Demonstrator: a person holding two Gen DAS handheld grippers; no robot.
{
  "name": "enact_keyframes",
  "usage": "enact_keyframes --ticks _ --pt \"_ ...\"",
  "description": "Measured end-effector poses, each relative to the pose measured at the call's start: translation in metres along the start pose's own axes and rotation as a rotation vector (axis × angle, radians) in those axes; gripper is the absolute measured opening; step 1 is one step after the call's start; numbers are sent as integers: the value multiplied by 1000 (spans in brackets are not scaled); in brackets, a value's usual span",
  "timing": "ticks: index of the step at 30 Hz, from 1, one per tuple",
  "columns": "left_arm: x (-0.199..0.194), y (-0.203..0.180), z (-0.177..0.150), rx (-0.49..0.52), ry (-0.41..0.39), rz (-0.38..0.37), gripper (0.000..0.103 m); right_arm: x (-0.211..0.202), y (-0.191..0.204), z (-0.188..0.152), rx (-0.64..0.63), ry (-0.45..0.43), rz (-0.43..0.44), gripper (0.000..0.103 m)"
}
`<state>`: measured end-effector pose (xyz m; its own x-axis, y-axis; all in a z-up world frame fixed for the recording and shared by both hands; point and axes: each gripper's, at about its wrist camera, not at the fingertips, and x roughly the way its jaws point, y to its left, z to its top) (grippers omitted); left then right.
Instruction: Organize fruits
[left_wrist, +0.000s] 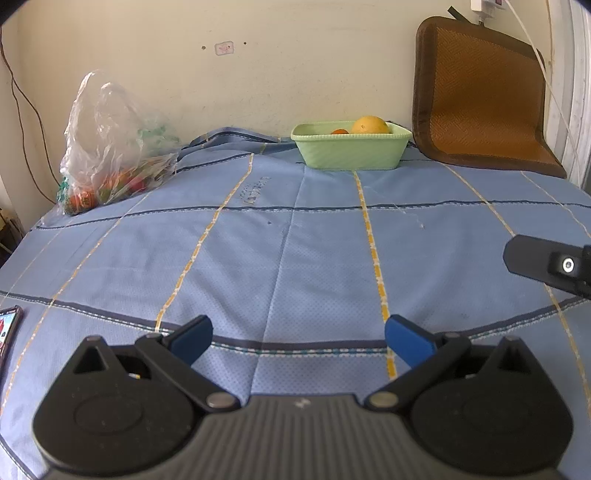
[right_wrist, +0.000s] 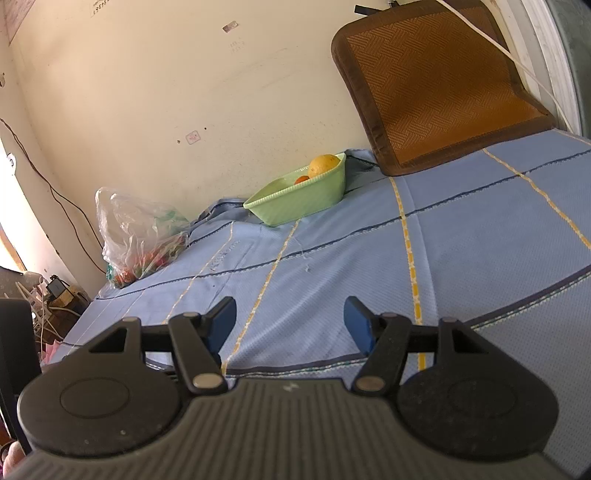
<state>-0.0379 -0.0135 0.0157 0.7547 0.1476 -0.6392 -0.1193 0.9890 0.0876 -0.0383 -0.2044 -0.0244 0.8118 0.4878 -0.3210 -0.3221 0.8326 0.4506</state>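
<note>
Both held low over the blue checked bedsheet (left_wrist: 295, 258), left tongs (left_wrist: 298, 341) and right tongs (right_wrist: 290, 325) spread wide, empty, ready for reaching. Remaining fruits in plastic bag (left_wrist: 110, 147) by wall; yellow citrus (left_wrist: 370, 124) and small orange fruit (left_wrist: 340, 131) already inside green basket (left_wrist: 351, 151).

The left hand-held gripper (left_wrist: 298, 343) is showing a ribbed grey body, black fan-shaped side plates, black link arms with silver rivets and blue fingertip pads (left_wrist: 408, 345). The right hand-held gripper (right_wrist: 290, 326) is wearing the same build and colours.
</note>
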Motion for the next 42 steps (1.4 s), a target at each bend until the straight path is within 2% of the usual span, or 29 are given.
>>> enact_keyframes --ticks 30,38,42 --pt "7 1 2 -7 48 -6 103 0 -2 -1 6 -1 -3 67" --pt "8 1 2 2 47 -4 103 0 -2 -1 5 0 -2 67" --pt "5 0 1 18 14 -4 103 0 -2 -2 6 -1 -3 67"
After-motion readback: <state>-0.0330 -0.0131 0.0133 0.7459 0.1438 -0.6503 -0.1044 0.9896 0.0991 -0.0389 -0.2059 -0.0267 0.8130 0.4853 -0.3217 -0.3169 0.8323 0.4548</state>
